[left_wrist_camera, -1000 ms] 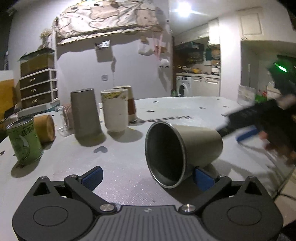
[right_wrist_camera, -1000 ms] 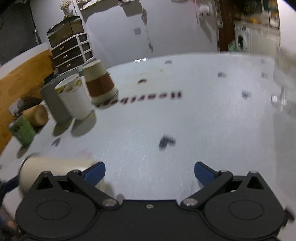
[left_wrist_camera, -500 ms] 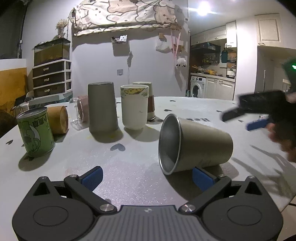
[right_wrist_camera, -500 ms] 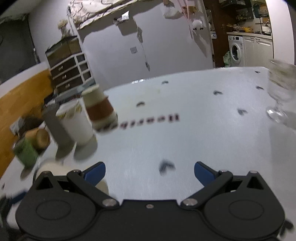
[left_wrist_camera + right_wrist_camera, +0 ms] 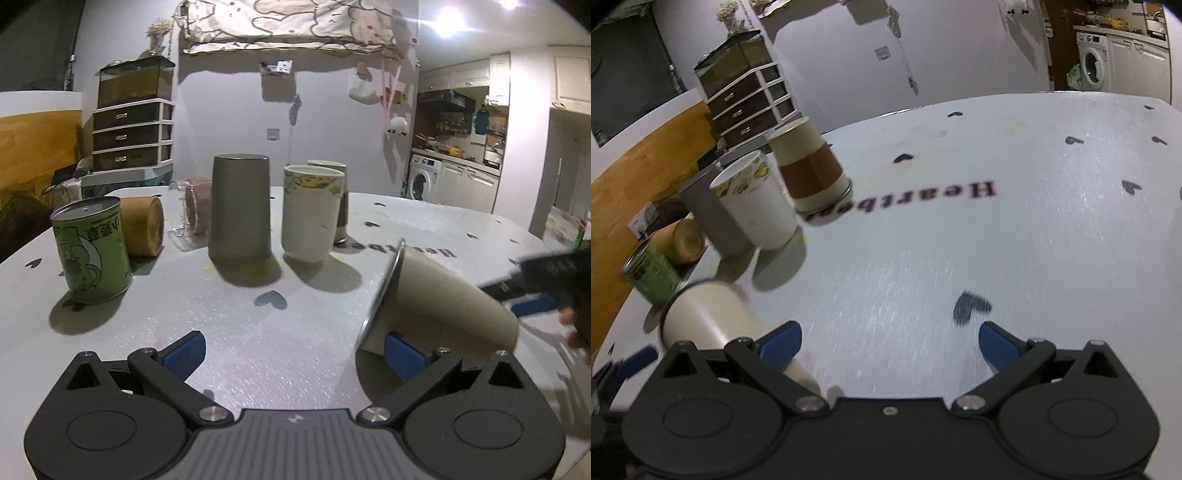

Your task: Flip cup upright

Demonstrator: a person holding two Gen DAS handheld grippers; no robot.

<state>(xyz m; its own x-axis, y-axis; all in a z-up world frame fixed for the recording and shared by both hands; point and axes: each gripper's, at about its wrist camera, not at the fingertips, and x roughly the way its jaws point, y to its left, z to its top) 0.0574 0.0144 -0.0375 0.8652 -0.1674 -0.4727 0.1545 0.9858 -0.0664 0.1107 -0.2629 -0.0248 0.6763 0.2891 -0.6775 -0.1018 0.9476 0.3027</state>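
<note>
Though tipped, cup [image 5: 439, 299] beside right pad [image 5: 404, 356].

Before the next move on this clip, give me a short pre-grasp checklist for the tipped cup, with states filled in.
1. Metal cup lying tilted, not yet upright: ok, as expected.
2. Left tool open: ok, blue pads spread wide.
3. Cup between the left tool's pads: not ok; it sits by the right pad, off centre.
4. Right tool open and holding nothing: ok.
5. Right tool contact with the cup: cannot tell, view blurred.
6. Room to stand it up: ok; the grey tumbler and white cup stand well behind on the table.
</note>
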